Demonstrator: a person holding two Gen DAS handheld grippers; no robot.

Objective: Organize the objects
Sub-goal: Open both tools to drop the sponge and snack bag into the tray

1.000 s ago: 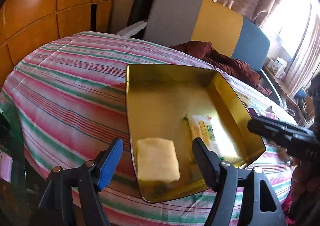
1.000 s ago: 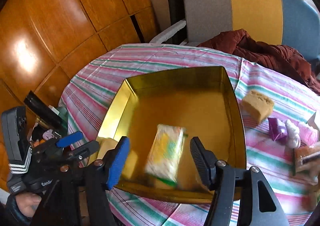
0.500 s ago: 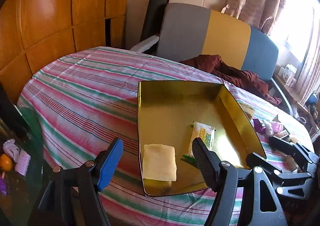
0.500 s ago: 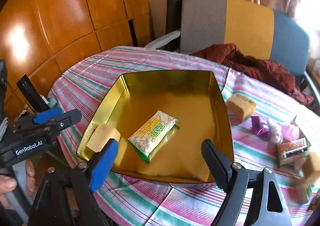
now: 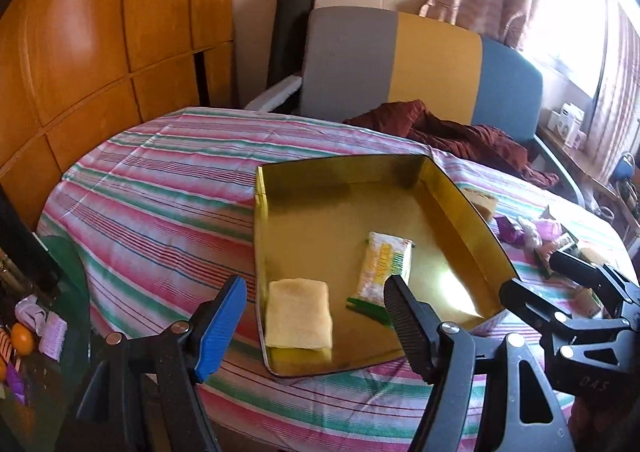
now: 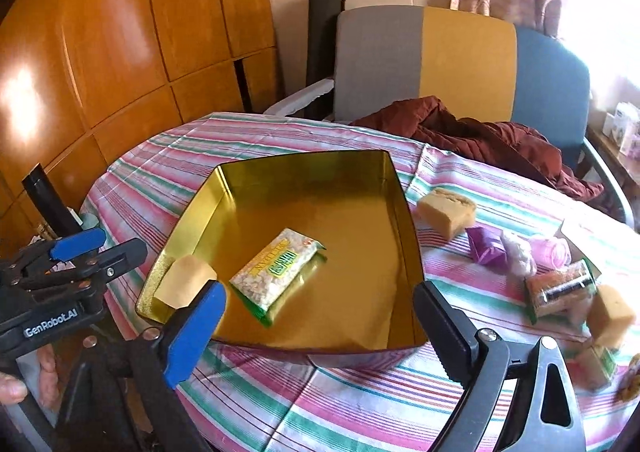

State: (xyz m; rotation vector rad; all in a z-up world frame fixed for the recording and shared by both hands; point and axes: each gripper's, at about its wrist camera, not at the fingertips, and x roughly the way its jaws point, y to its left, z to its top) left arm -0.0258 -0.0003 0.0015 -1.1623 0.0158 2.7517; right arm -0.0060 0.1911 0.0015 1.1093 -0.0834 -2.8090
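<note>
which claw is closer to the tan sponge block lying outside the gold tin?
Right. The right claw hangs open over the gold tin's near edge, beside the tan sponge block. The left claw is beyond the tin's opposite wall.

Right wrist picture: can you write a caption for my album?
Open tongs above a gold tin holding a snack packet and a sponge.

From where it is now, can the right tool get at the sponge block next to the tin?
Probably yes. The right tool is open and empty, and the sponge block lies on bare cloth just right of the gold tin, nothing covering it.
</note>
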